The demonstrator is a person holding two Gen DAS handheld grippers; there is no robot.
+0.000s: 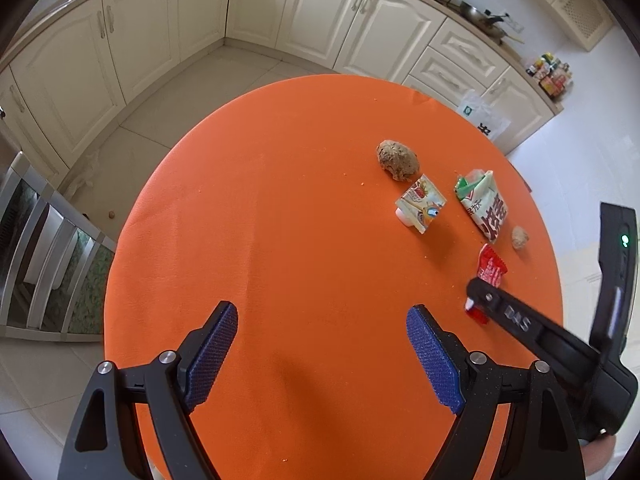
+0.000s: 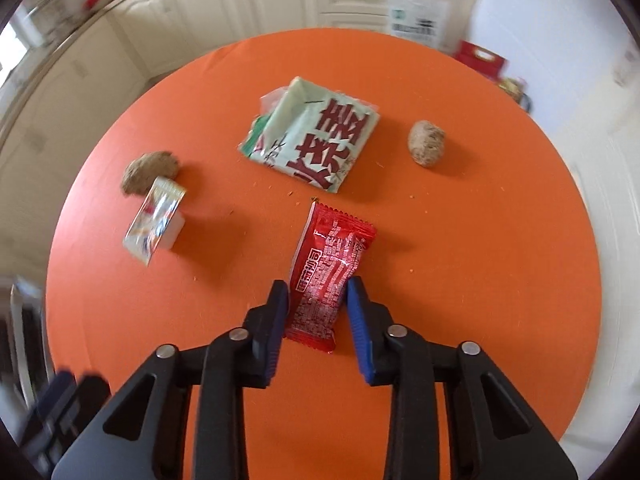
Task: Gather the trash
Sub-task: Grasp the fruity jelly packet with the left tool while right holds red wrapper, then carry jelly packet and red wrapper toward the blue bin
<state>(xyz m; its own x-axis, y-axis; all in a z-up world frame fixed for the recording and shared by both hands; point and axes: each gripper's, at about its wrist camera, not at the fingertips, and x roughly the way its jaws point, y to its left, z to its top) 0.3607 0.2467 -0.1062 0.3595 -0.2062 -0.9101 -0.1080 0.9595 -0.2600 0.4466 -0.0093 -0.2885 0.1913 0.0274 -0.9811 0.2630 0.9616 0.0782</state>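
Two grippers were recorded above a round orange table (image 1: pixel 280 200). The right gripper (image 2: pixel 318 312) was pointed steeply downward with a red snack wrapper (image 2: pixel 330 272) lying between its blue pads (image 2: pixel 360 320). The jaws were narrowed around the wrapper's near end; the left pad appeared to touch the wrapper's edge, while a thin gap seemed to remain at the right pad, so a full clamp could not be confirmed. The wrapper's long axis was seen to run away from the gripper, roughly along the line of the fingers and tilted slightly to the right, so that the pads were set across its short width. The wrapper was judged to be lying flat on the table, not yet lifted.

The left gripper (image 1: pixel 322 356) was held wide open over bare table, with nothing between its pads. From its view the right gripper (image 1: pixel 486 300) was seen at the right, set down on the red snack wrapper (image 1: pixel 491 270); the right hand was therefore clearly the nearer to this item.

Farther out, a green-and-white packet (image 2: pixel 312 136) lay just beyond the wrapper, a small foil carton (image 2: pixel 156 220) to the left beside a brown lump (image 2: pixel 150 170), and a second brown lump (image 2: pixel 426 142) to the right. No bin was visible in either view.
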